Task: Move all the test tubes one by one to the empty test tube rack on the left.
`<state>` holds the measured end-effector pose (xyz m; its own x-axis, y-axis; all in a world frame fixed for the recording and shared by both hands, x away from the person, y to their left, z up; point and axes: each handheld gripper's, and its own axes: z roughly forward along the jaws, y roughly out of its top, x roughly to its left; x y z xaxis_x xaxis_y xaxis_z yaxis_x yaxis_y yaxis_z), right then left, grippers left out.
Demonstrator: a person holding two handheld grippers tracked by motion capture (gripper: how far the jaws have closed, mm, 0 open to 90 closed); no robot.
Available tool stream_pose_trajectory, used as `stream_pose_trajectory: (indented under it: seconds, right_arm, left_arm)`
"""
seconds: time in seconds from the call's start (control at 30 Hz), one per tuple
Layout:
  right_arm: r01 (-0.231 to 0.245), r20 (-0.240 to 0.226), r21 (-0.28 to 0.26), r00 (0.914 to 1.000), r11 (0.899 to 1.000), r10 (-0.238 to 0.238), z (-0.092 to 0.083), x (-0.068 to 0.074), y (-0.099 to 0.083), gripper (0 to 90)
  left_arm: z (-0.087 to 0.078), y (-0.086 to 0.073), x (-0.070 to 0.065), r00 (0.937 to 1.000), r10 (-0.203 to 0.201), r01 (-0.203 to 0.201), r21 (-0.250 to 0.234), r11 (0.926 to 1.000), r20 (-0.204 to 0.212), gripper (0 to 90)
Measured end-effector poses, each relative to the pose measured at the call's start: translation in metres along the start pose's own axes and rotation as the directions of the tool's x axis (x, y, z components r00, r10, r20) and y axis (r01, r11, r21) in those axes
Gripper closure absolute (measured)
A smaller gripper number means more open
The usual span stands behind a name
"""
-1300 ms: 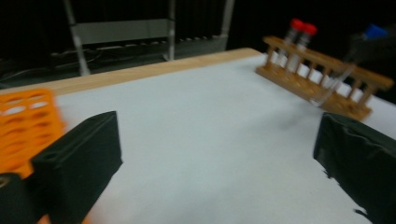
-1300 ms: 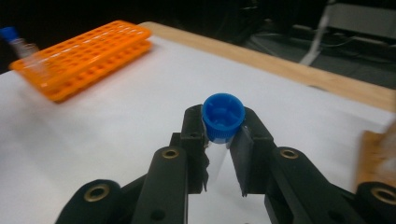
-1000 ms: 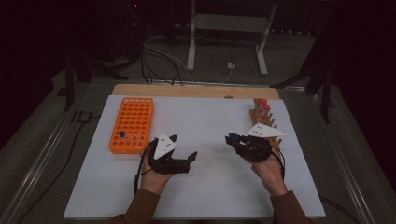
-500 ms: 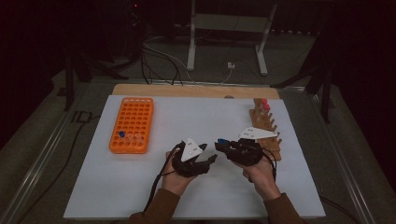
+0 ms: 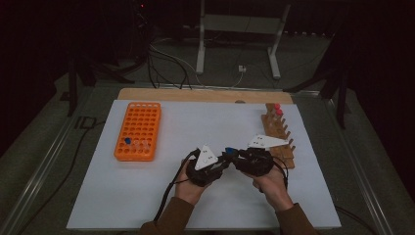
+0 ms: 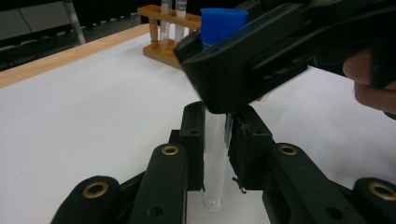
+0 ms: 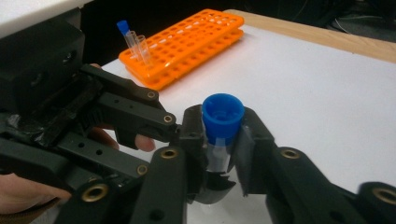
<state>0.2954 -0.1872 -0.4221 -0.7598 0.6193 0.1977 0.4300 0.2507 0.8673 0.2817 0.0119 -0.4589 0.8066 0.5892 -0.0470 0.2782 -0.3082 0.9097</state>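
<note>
A clear tube [image 6: 215, 154] with a blue cap [image 7: 222, 116] stands upright between both grippers, above the middle of the white mat [image 5: 147, 196]. My left gripper [image 6: 215, 126] has just been closing and is shut on the tube's clear body. My right gripper [image 7: 219, 135] grips the tube just under the cap; its jaws have just been opening a little, with the tube still between the pads. In the high view the left gripper [image 5: 222, 164] and right gripper [image 5: 231, 154] meet tip to tip.
An orange tube rack [image 5: 139, 129] lies at the mat's left with a blue-capped tube [image 5: 127, 141] and some clear ones in it. A wooden rack [image 5: 279, 137] at the right holds red-capped tubes [image 5: 277, 108]. A wooden strip [image 5: 195, 95] borders the far edge.
My left gripper has moved right from near the orange rack to meet the right gripper and closed on the tube. The right hand has stayed almost still.
</note>
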Motion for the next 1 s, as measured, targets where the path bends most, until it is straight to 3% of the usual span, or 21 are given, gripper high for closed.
stream_pose_trajectory:
  seconds: [0.2,0.4,0.67,0.87,1.0]
  right_arm:
    - [-0.009,-0.036,-0.061,0.9993,0.998,0.007,-0.011,-0.005,0.003,46.0]
    - [-0.018,0.009,-0.095,0.9998,0.995,0.019,-0.022,-0.011,0.006,29.5]
    - [-0.008,0.067,-0.103,0.9976,0.995,0.014,-0.031,-0.02,0.002,19.5]
    - [-0.011,0.137,-0.105,0.9902,0.994,0.026,-0.038,-0.03,-0.007,15.0]
    - [-0.028,0.144,-0.112,0.9886,0.993,0.045,-0.043,-0.036,-0.012,12.5]
  left_arm:
    - [-0.003,0.0,0.005,0.9999,-0.011,0.011,-0.001,0.9999,-0.009,77.1]
    - [-0.01,-0.001,0.013,0.9992,-0.032,0.032,-0.011,0.9994,-0.022,77.2]
    - [-0.026,-0.002,0.024,0.9971,-0.048,0.047,-0.021,0.9987,-0.058,77.2]
    - [-0.04,-0.004,0.033,0.9948,-0.055,0.053,-0.033,0.9981,-0.086,77.1]
    - [-0.05,-0.005,0.04,0.9916,-0.066,0.062,-0.045,0.9971,-0.111,77.1]
